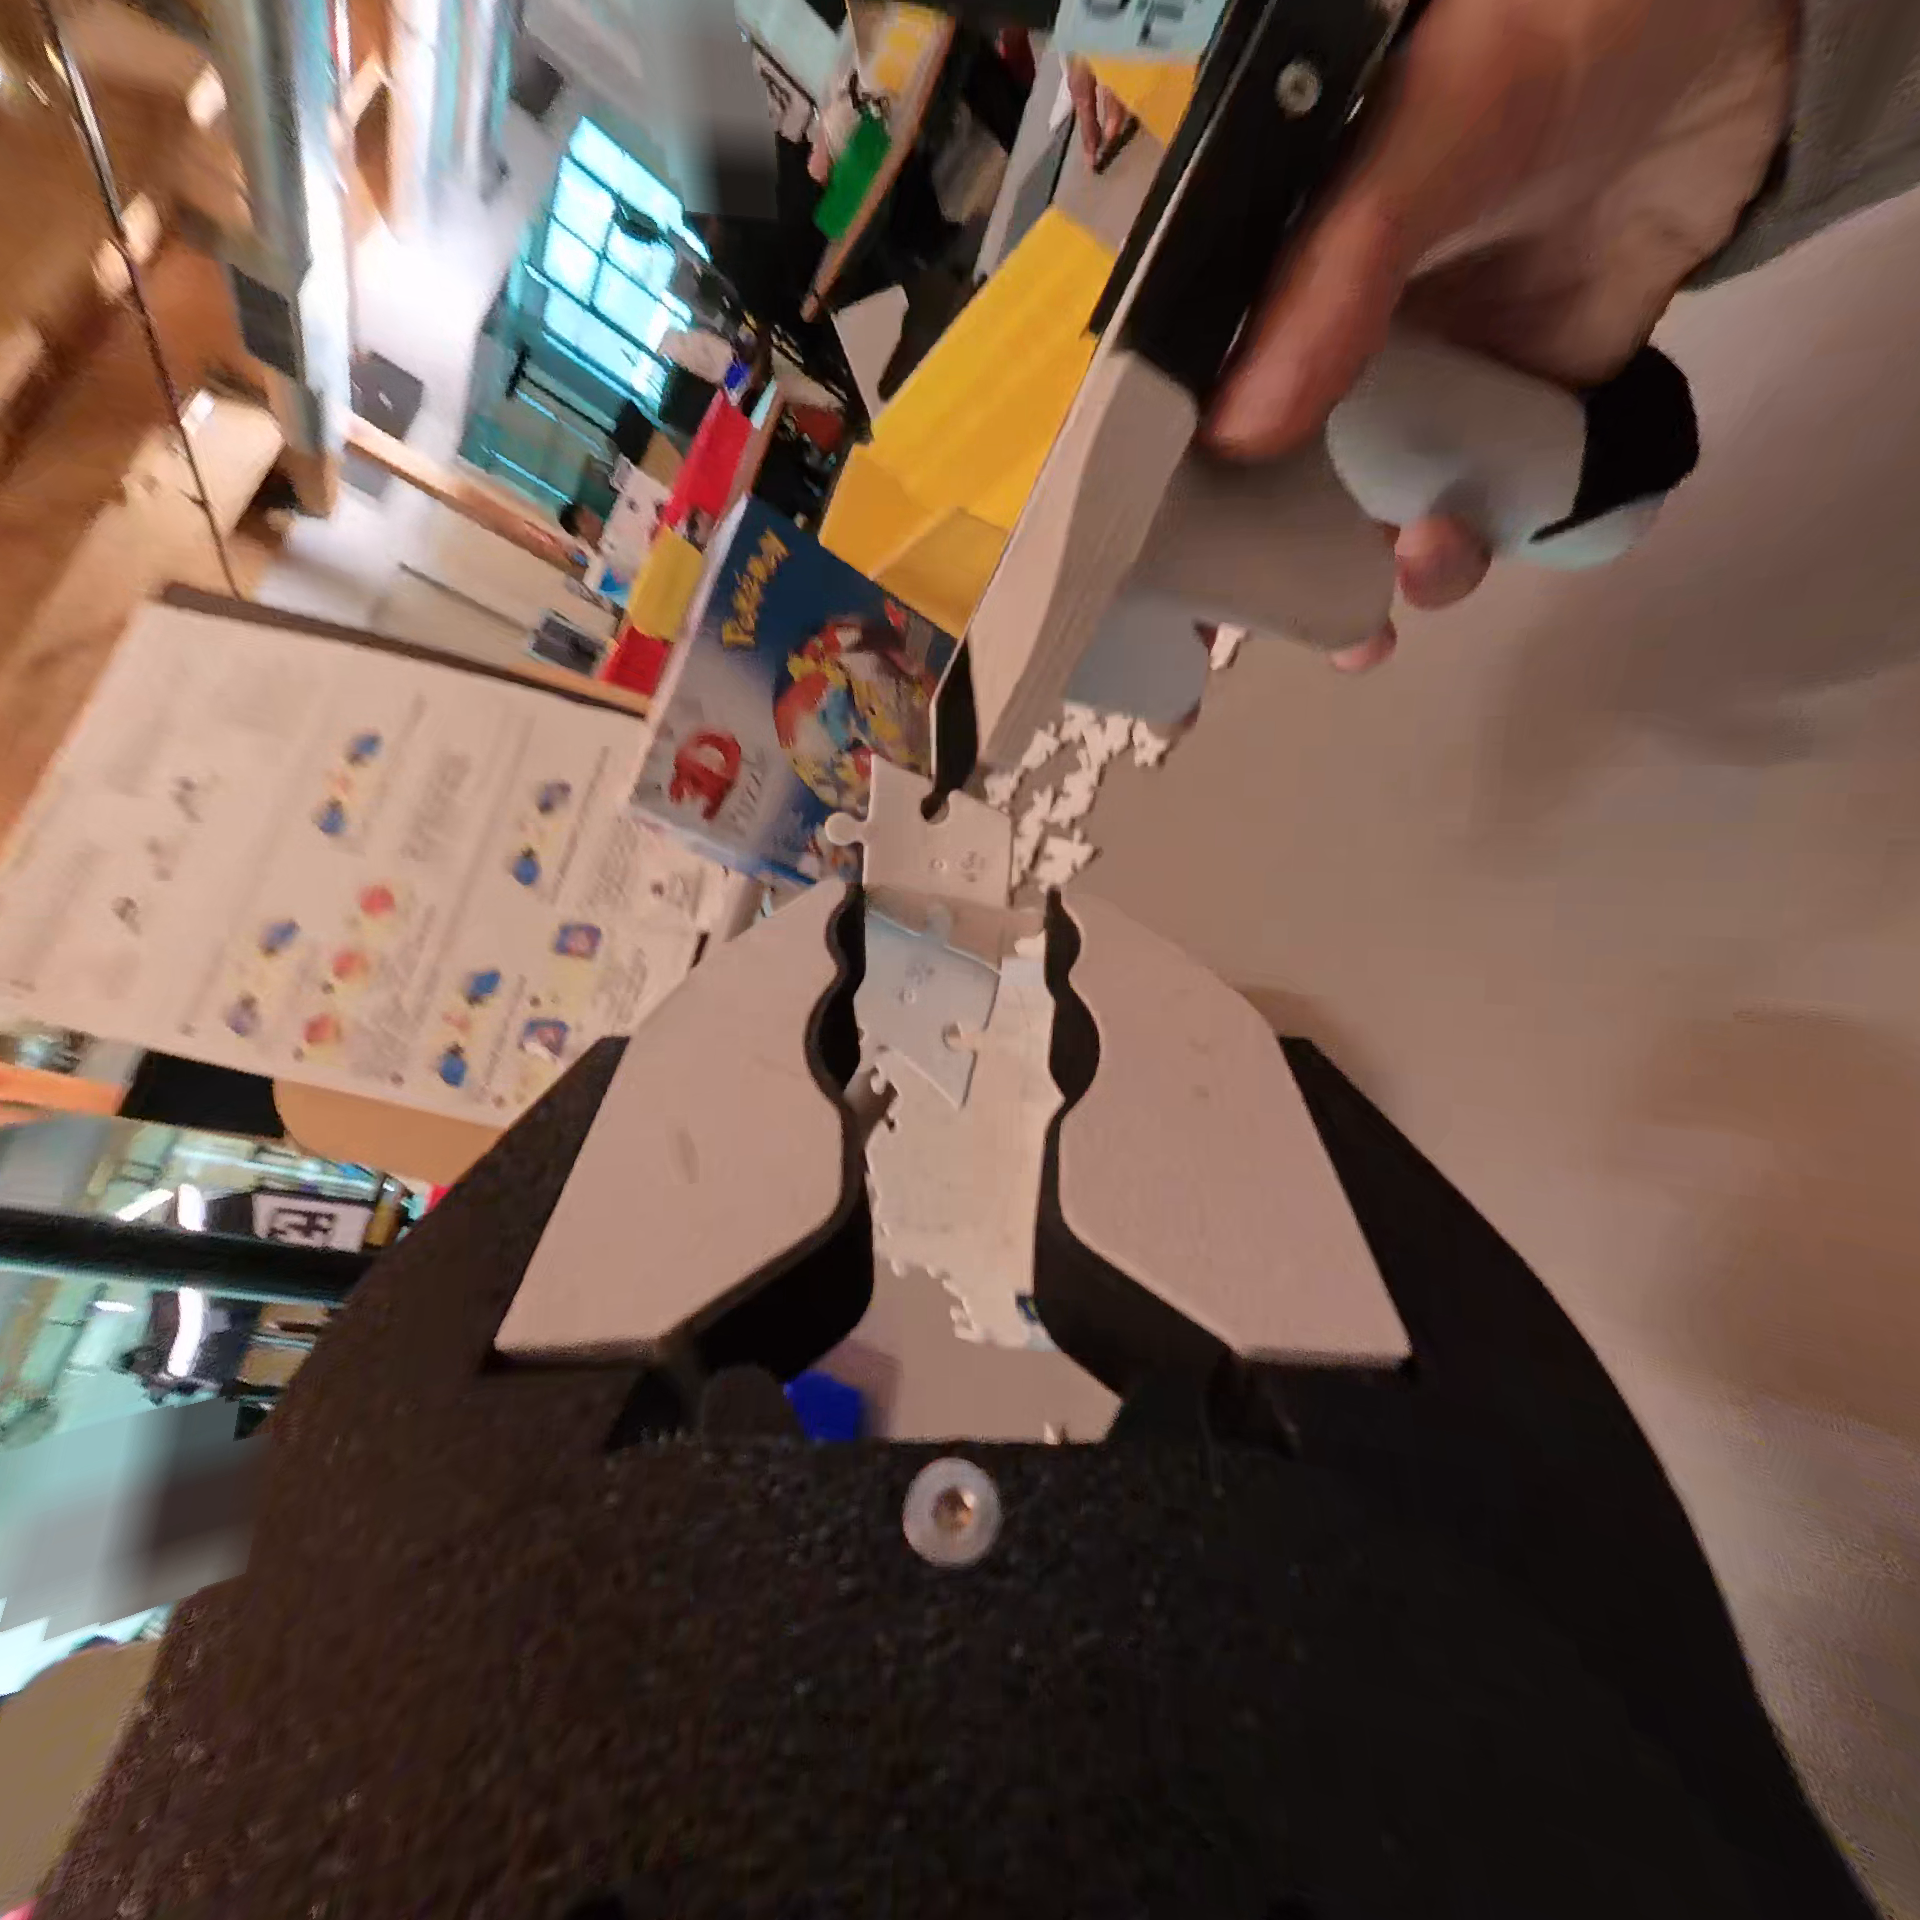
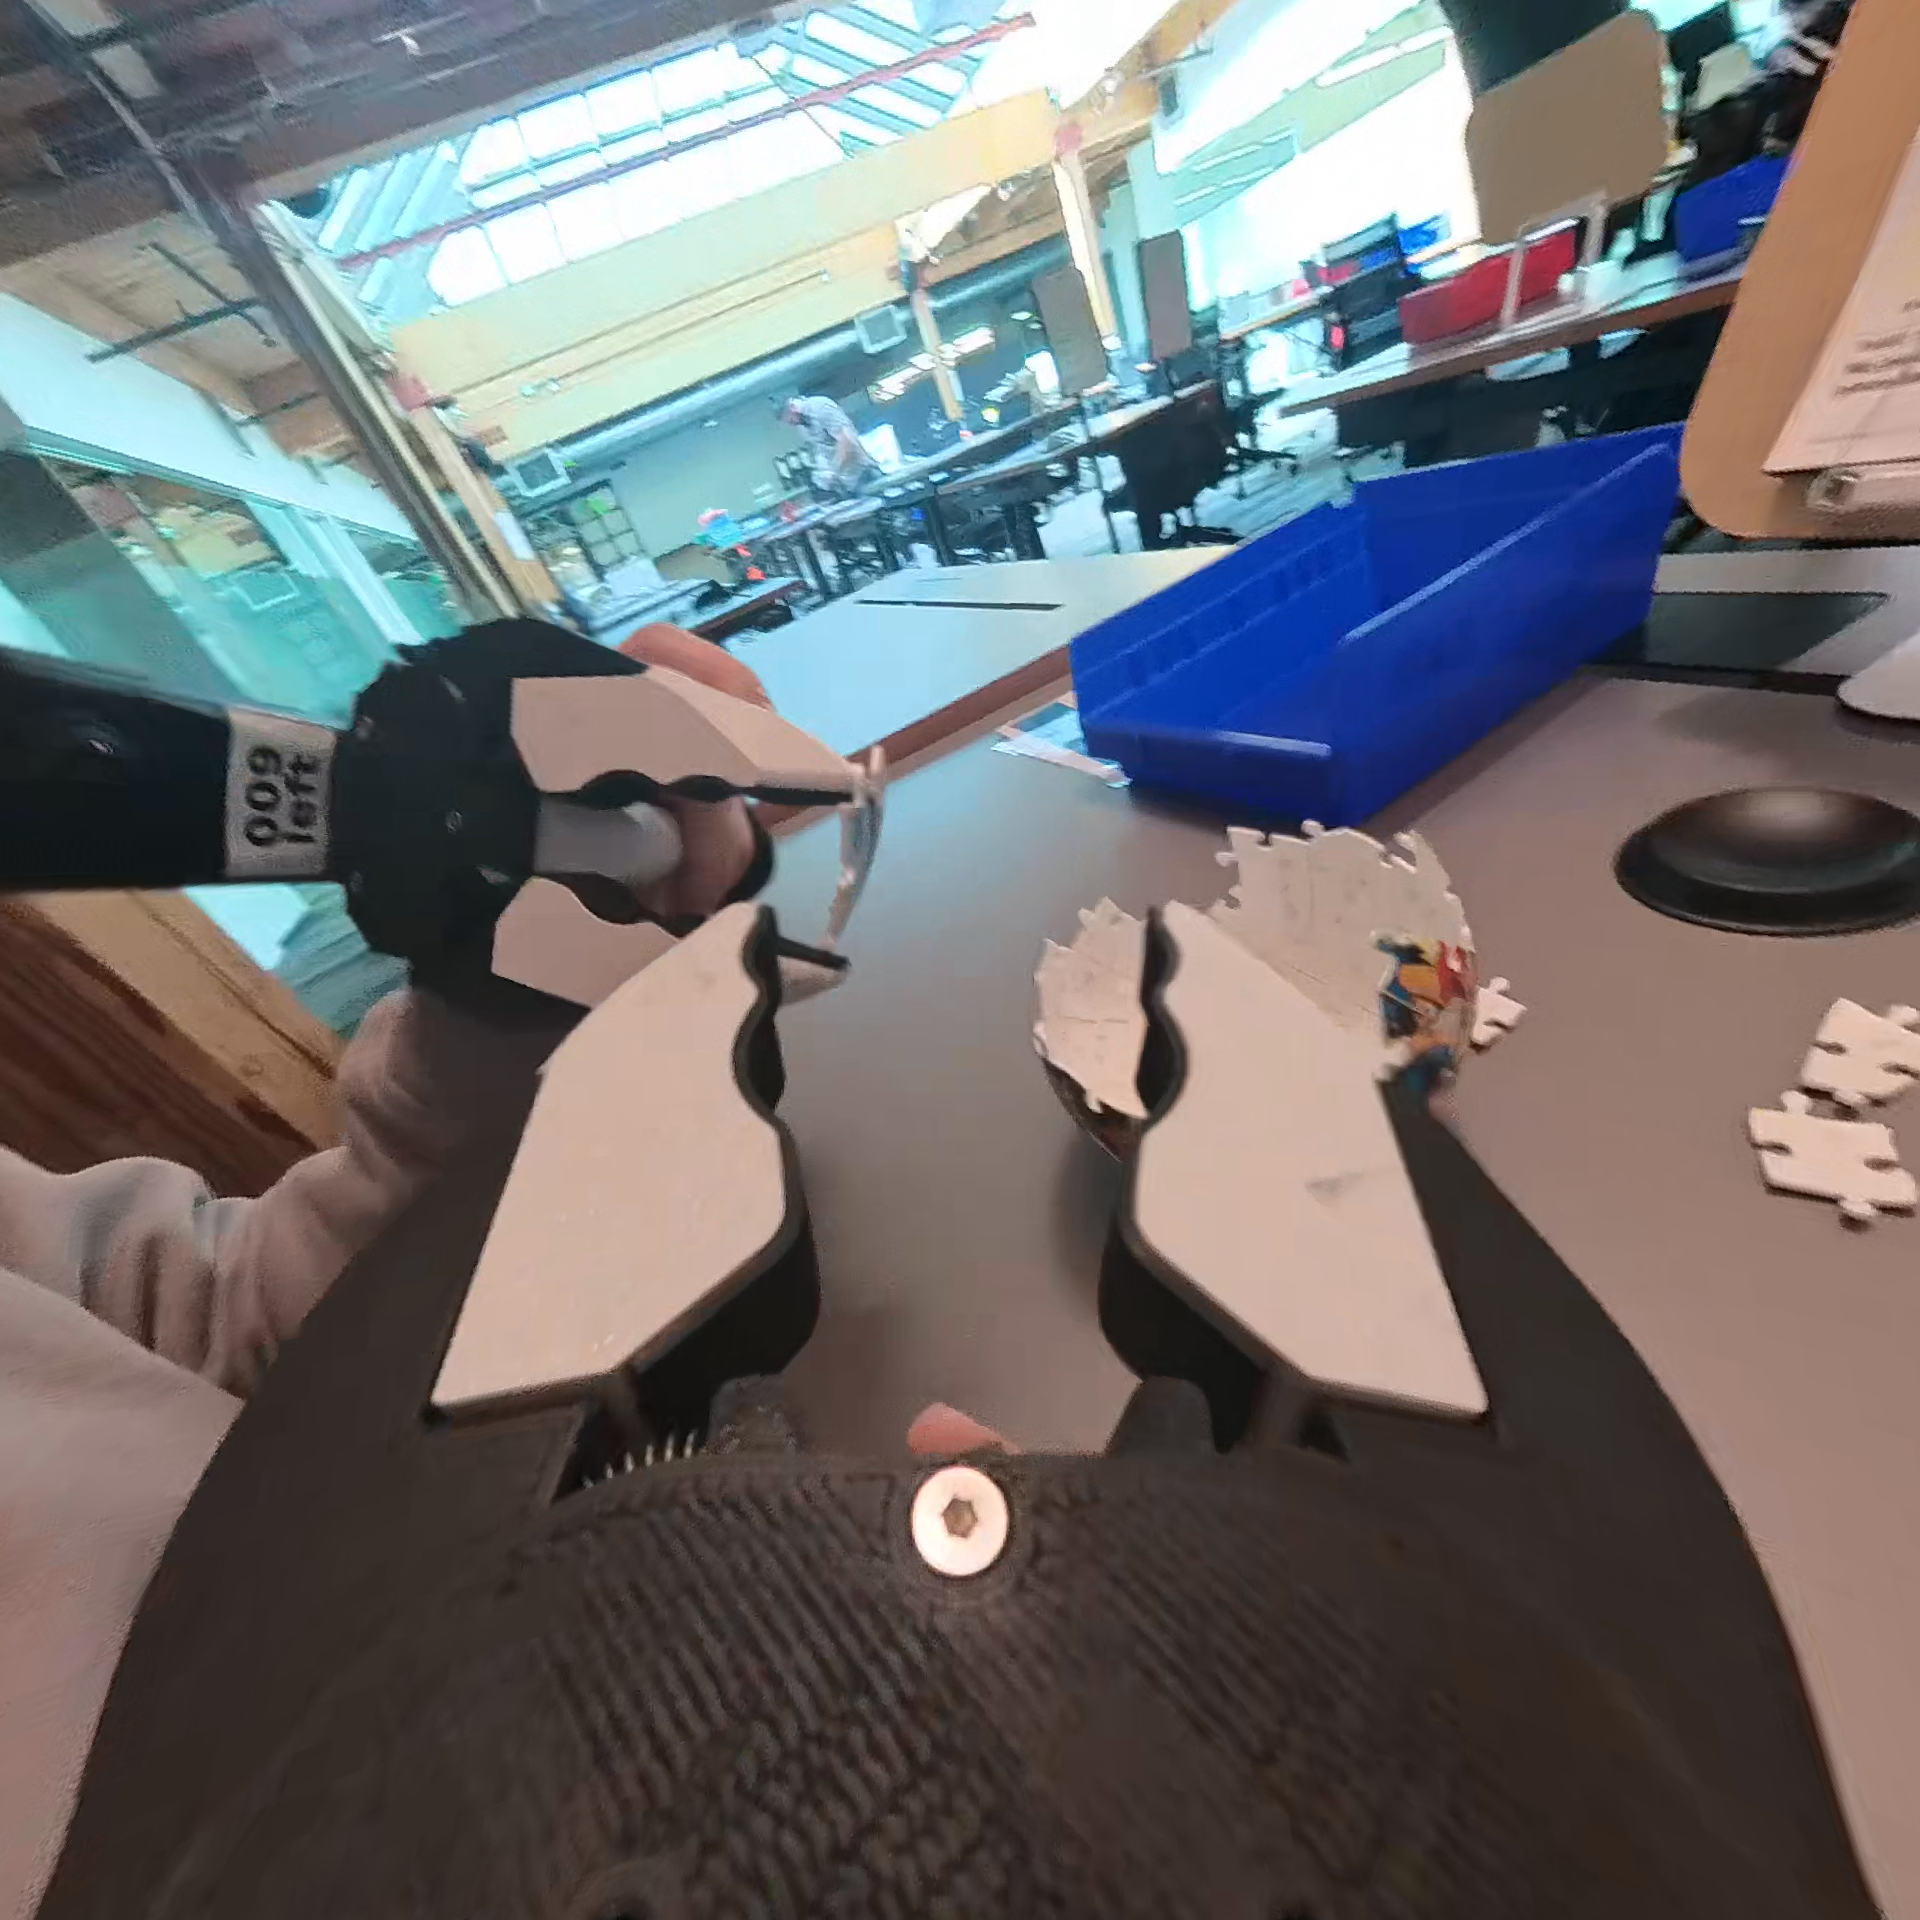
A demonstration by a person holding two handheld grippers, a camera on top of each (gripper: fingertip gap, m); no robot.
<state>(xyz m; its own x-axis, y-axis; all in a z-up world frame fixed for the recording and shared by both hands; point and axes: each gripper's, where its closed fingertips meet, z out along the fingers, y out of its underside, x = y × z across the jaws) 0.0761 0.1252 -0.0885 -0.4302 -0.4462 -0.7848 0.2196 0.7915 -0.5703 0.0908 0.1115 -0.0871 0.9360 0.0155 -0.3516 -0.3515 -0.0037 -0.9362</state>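
My left gripper (image 1: 951, 909) is shut on a short curved strip of joined white puzzle pieces (image 1: 940, 862), held by its edges between the fingertips. In the right wrist view the left gripper (image 2: 847, 868) comes in from the left, holding the strip (image 2: 854, 862) upright above the dark table (image 2: 935, 1091). My right gripper (image 2: 956, 935) is open and empty; its left fingertip is close beside the strip's lower end. A partly built puzzle ball (image 2: 1320, 925), white inside and coloured outside, rests on the table just behind its right finger. A hand holds the right gripper (image 1: 951, 769) in the left wrist view.
A blue bin (image 2: 1351, 675) stands beyond the ball. Two loose groups of white pieces (image 2: 1839, 1122) lie at the right, near a black round dish (image 2: 1766, 852). The puzzle box (image 1: 790, 707), a printed instruction sheet (image 1: 312, 852) and yellow bins (image 1: 987, 395) stand behind. My left and right fingertips are right by each other.
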